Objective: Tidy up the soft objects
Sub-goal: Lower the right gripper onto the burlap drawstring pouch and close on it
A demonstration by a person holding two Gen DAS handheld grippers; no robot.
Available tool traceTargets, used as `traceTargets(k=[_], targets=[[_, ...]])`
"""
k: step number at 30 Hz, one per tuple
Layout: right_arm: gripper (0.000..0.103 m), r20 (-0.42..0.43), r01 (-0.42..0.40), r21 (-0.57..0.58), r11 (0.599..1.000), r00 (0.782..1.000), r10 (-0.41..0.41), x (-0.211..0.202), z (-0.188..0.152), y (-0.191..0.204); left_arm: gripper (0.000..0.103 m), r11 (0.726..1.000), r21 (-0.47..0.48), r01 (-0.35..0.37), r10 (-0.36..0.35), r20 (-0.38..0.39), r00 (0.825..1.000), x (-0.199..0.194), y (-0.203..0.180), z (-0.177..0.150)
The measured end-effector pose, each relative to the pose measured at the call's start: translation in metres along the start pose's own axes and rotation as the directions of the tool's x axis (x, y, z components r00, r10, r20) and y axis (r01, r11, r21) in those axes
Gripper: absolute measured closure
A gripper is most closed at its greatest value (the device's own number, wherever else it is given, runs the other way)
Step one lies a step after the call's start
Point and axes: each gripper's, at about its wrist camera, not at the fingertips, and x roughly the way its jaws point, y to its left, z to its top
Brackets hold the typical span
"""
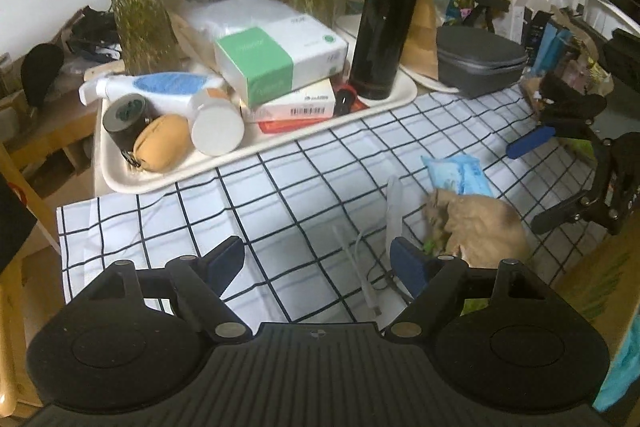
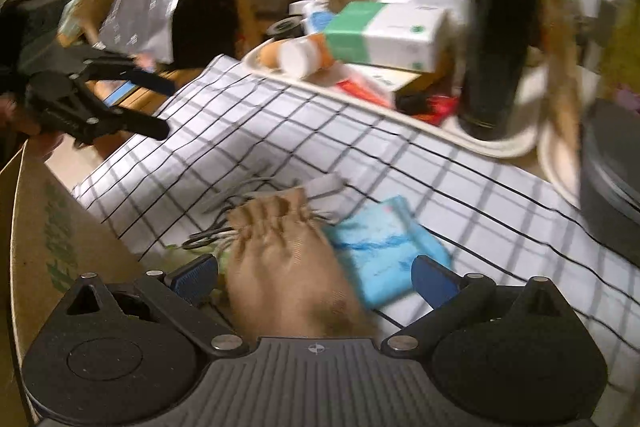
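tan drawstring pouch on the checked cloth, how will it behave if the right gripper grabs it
The tan drawstring pouch looks like soft gathered fabric, so it will probably crumple and sag rather than hold shape. It seems unlikely to roll. It overlaps the blue tissue pack and cords, so lifting may drag those. The right gripper is open around it.

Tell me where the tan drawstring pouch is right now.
The tan drawstring pouch lies on the checked cloth, touching the blue tissue pack; in the right wrist view it sits between the open right gripper's fingers.

No wording can be read anywhere (the barcode on the white box is too blurred).
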Motion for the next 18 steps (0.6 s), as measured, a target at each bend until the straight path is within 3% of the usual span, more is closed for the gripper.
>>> traceTargets(k=[8, 14, 16, 18], targets=[[0.015, -0.084, -0.050, 0.006, 0.999, 0.995, 0.051, 0.032, 0.004, -0.010, 0.023, 1.000, -0.013, 0.021, -0.021, -0.014, 1.000, 0.007, 0.003, 0.002], [0.021, -0.136, -0.009, -0.048, 0.999, 0.991, 0.002, 0.044, 0.001, -0.003, 0.023, 0.999, -0.010, 0.031, -0.031, -0.021, 0.999, 0.010, -0.001, 0.003], [0.037, -0.143, -0.004, -0.072, 0.997, 0.990, -0.006, 0.043, 0.002, 0.000, 0.023, 0.999, -0.010, 0.031, -0.031, -0.025, 0.999, 0.011, -0.001, 0.003], [0.072, -0.148, 0.016, -0.085, 0.996, 0.989, -0.029, 0.041, 0.002, 0.000, 0.023, 0.999, -0.010, 0.033, -0.033, -0.024, 0.999, 0.012, -0.001, 0.003]])
